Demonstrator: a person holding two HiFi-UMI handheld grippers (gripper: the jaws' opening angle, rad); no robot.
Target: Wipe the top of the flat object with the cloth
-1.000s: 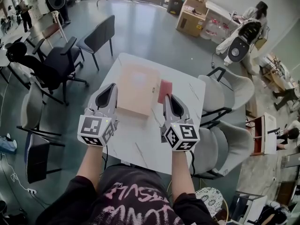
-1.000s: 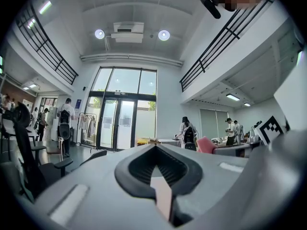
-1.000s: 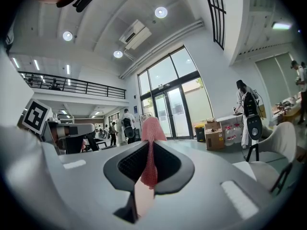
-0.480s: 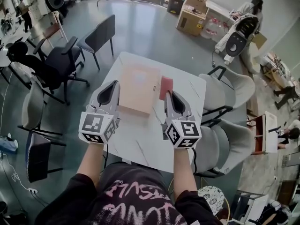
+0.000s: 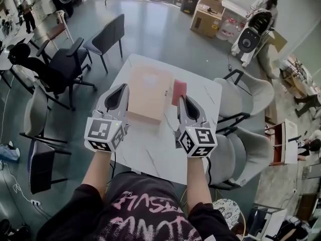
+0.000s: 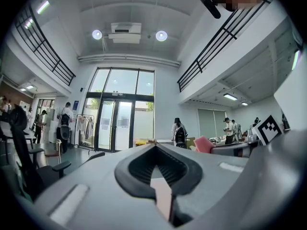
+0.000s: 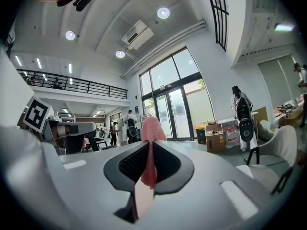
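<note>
**Two claws raised, one cloth held, wipe not begun by the look of it**

Head view: the flat object (image 5: 149, 94) lies on the far half of the white table (image 5: 150, 157), a pale tan rectangular slab, matt, with a soft bright patch of light on its top and a small dark mark at its right edge. The table top has faint grey veins like marble. The left gripper (image 5: 120, 90) sits at the slab's left edge and the right gripper (image 5: 183, 101) at its right. The cloth (image 5: 179, 92), pinkish red, pokes out ahead of the right one, beside the slab's right edge and not over its top. I cannot tell whether it touches.

Left gripper view: the left gripper (image 6: 154, 146) has its jaws closed together with nothing between them. It looks level across the room, so it is lifted off the table.

Right gripper view: the right gripper (image 7: 149, 146) is clamped on the cloth (image 7: 151, 128), which stands up as a thin folded flap with a fine woven or mesh-like grain and a rounded top.

My reading: the cloth is gripped and ready, and the whole wipe across the top is left to do.
</note>
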